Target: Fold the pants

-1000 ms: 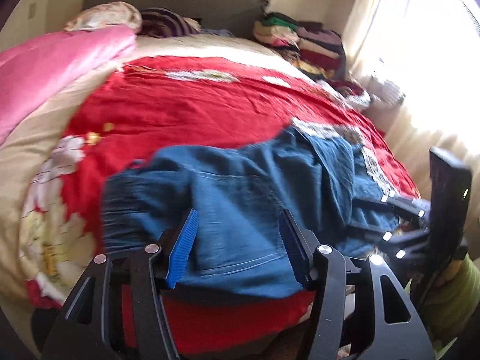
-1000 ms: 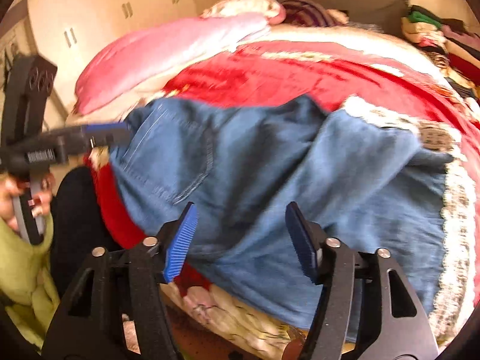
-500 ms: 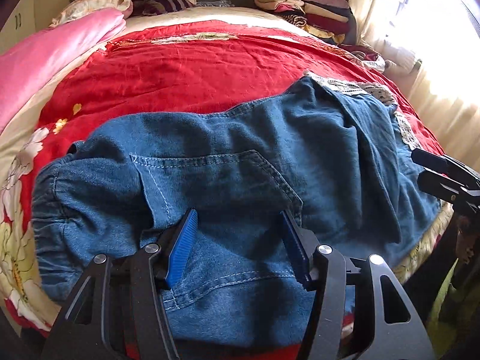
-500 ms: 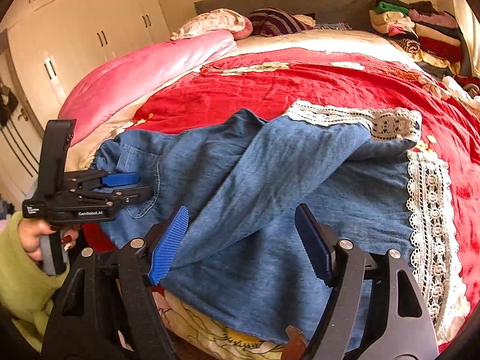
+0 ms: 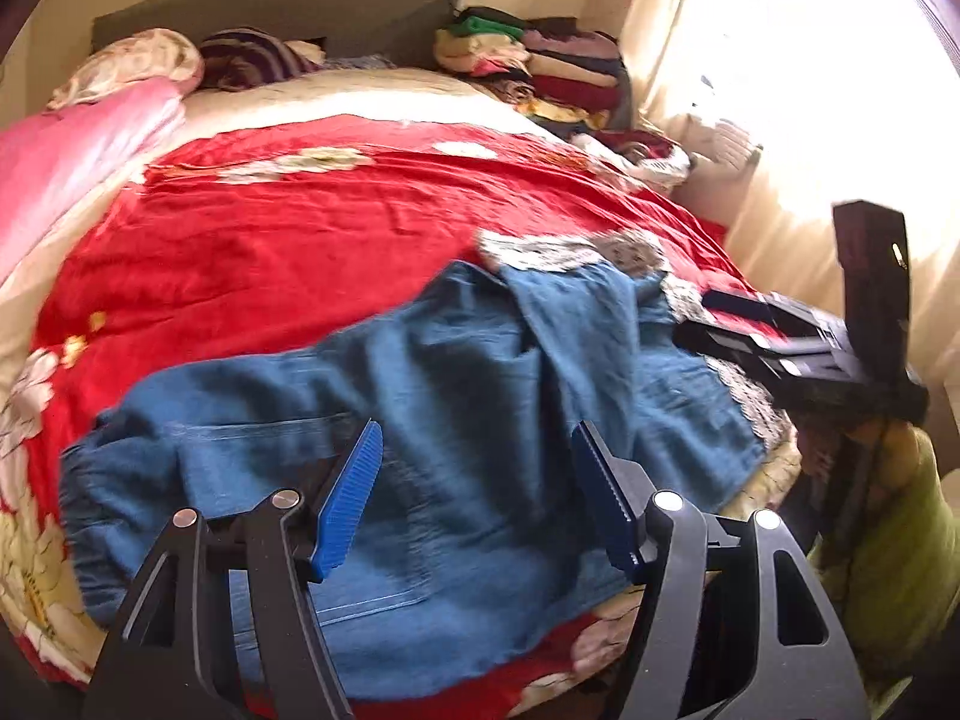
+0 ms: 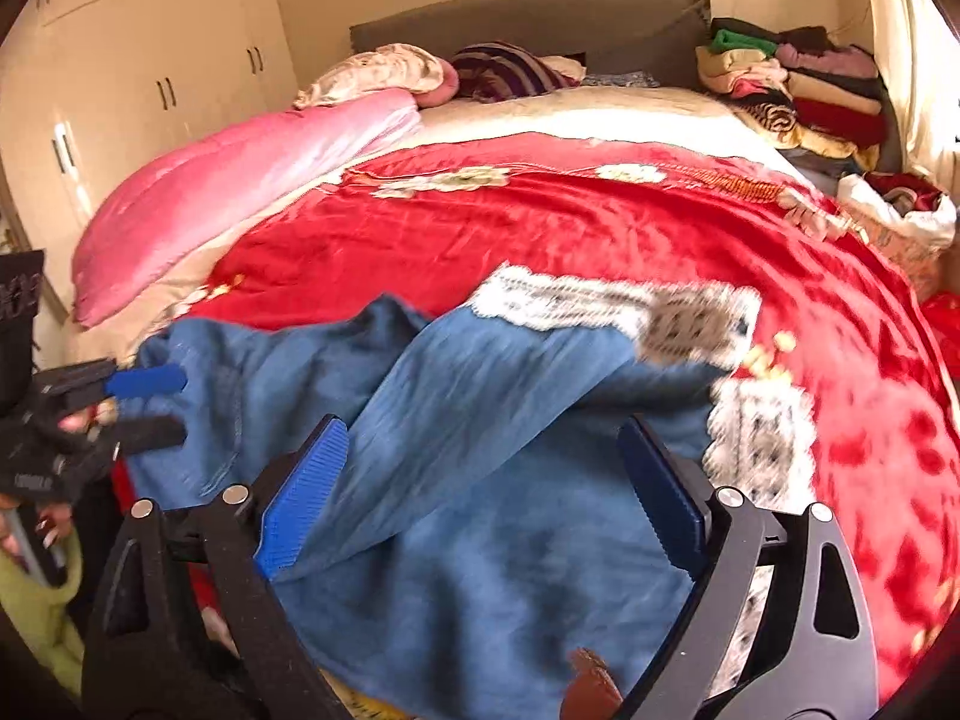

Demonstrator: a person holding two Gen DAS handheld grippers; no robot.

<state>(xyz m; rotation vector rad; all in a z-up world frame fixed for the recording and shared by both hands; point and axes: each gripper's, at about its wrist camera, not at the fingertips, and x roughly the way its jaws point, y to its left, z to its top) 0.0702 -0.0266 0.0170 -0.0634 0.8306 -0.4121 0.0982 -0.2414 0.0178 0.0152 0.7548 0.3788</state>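
Blue denim pants (image 5: 432, 414) with white lace cuffs (image 6: 606, 300) lie rumpled across the near edge of the red bedspread (image 5: 288, 240). The waist with a back pocket is at the left, the legs run right, one leg overlapping the other. My left gripper (image 5: 477, 492) is open and empty above the waist end. My right gripper (image 6: 480, 498) is open and empty above the legs, near the lace cuffs (image 6: 762, 438). Each gripper shows in the other's view: the right one (image 5: 708, 318) and the left one (image 6: 162, 408), both with fingers apart.
A pink quilt (image 6: 240, 180) lies along the left side of the bed. Pillows (image 6: 384, 72) sit at the grey headboard (image 5: 288, 6). A stack of folded clothes (image 6: 798, 90) is at the far right corner. A bright curtained window (image 5: 810, 90) is on the right, white wardrobes (image 6: 132, 60) on the left.
Both cameras have pulled back and up from the pants. The pants look slightly shifted and blurred. Both grippers stay open and empty.
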